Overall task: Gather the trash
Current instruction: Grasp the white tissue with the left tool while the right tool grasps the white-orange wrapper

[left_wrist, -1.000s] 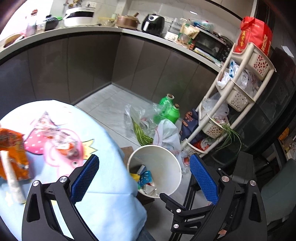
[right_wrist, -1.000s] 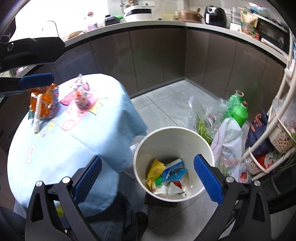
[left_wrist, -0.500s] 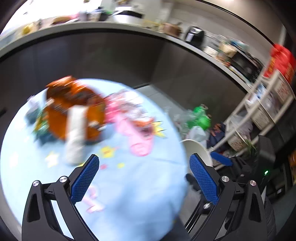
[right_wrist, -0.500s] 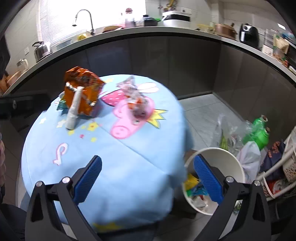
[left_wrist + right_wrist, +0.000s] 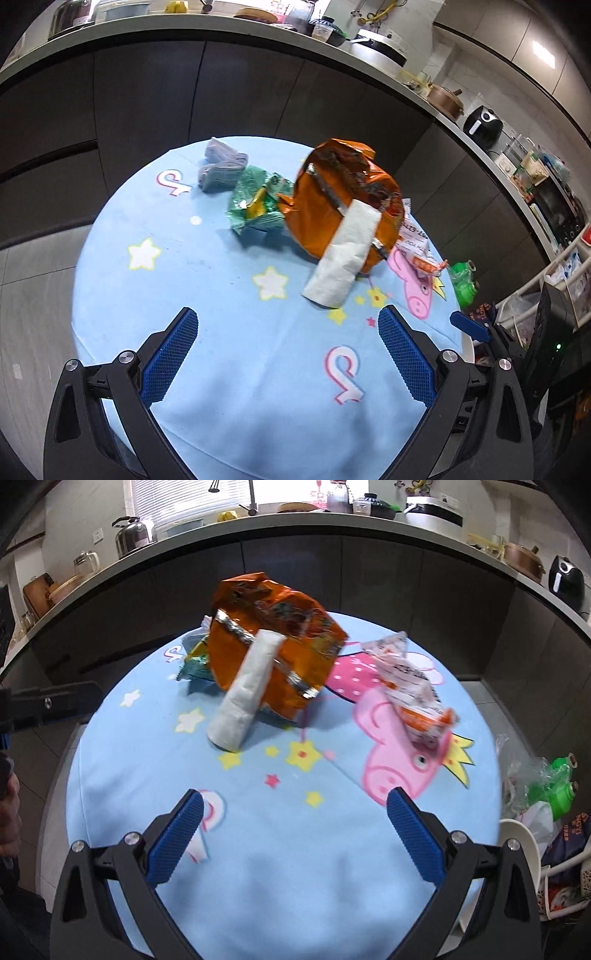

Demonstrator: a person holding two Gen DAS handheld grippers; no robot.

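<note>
A round table with a light blue cartoon cloth [image 5: 229,332] [image 5: 295,849] holds trash. An orange snack bag [image 5: 343,206] [image 5: 273,653] stands in the middle with a white folded tissue [image 5: 343,258] [image 5: 247,698] leaning on it. A green wrapper [image 5: 255,203] [image 5: 195,661] and a grey wrapper [image 5: 221,170] lie to its left. A clear wrapper with orange print [image 5: 410,686] [image 5: 421,251] lies to its right. My left gripper [image 5: 288,354] and my right gripper [image 5: 295,834] are both open and empty, above the table's near side.
The white bin's rim [image 5: 517,834] shows past the table's right edge, next to green bottles [image 5: 557,786] and bags on the floor. A dark curved kitchen counter [image 5: 295,528] rings the far side. The other gripper shows at each view's edge [image 5: 469,325] [image 5: 55,701].
Both grippers have swung from over the bin on the floor to over the table, so the trash on the cloth now lies ahead of them. Both stayed open.
</note>
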